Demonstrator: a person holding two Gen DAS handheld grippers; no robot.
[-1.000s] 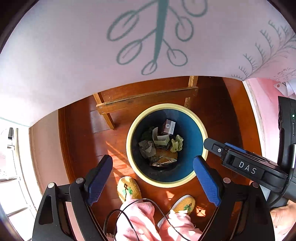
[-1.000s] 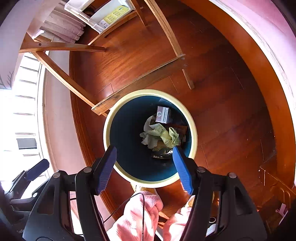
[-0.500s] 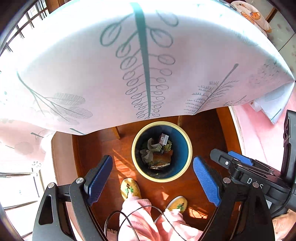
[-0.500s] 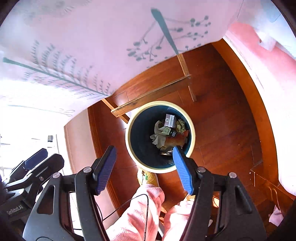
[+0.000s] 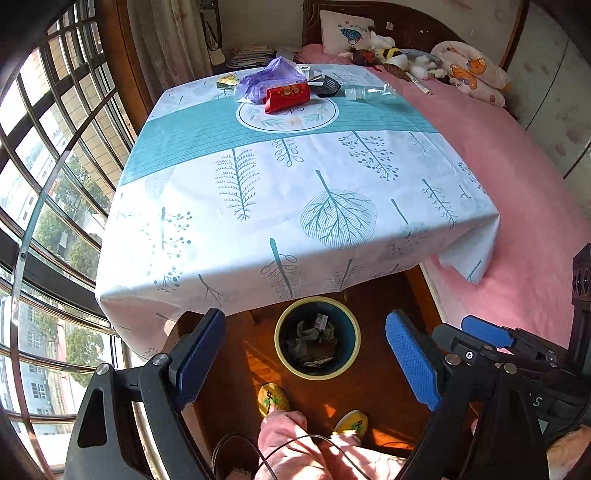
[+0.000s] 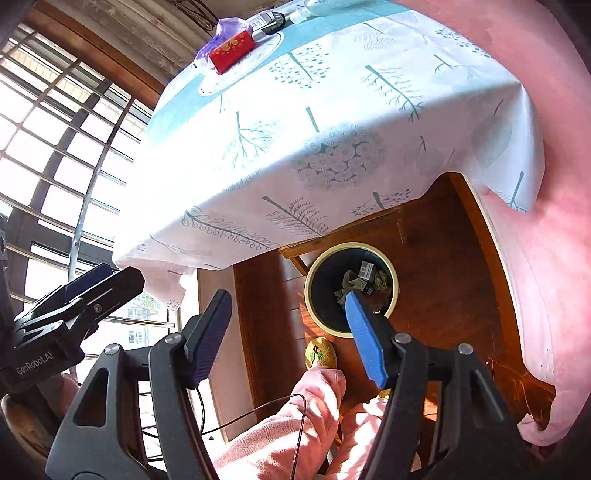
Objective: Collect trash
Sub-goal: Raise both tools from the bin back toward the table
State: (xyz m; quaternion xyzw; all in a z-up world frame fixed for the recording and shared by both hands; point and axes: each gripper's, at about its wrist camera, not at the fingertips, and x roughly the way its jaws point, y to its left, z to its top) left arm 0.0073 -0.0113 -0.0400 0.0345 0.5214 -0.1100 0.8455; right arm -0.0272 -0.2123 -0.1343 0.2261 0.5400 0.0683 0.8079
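Right wrist view: left gripper [image 6: 79,284] body reads "GenRobot.AI".

It was a home bedroom: a pink bed [image 5: 517,177] with a pillow [image 5: 345,31] and stuffed toys [image 5: 402,59] stood beside the cloth-covered counter [image 5: 295,192].

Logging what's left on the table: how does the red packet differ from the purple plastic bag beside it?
The red packet is opaque, boxy and holds its shape, with gold print; the purple plastic bag is translucent, crumpled and shapeless. The packet lies nearer the camera, and the bag bunches up behind it and to its left. Both sit at the far end of the tablecloth, touching or nearly so, not yet collected.
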